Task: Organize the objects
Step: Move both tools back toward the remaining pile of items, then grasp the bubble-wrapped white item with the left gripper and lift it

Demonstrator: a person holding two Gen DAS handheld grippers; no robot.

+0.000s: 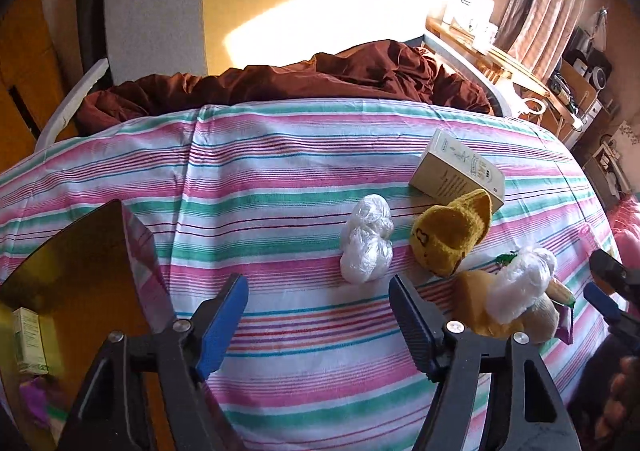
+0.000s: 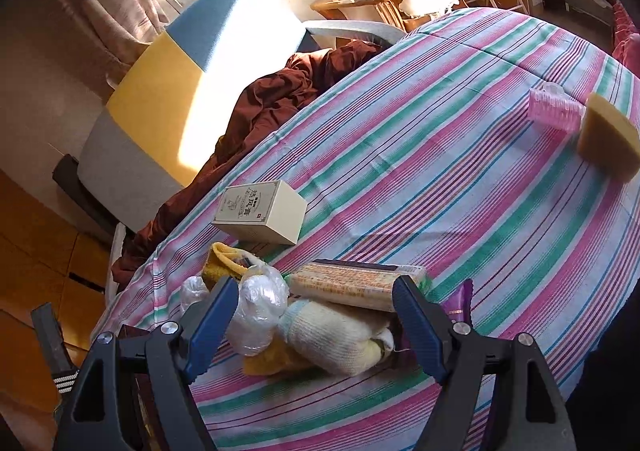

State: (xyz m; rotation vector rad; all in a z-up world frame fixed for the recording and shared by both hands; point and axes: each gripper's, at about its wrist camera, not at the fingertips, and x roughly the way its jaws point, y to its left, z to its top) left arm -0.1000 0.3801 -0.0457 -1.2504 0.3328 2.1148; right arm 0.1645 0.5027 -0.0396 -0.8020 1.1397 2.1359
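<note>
Crumpled clear plastic wrap bundle lies on the striped cloth table, just ahead of the left gripper, jaws open, empty. Advance straight, close across its middle. Yellow knit sock sits just beside; bare cloth leftward. Right gripper jaws open over the pile.
</note>
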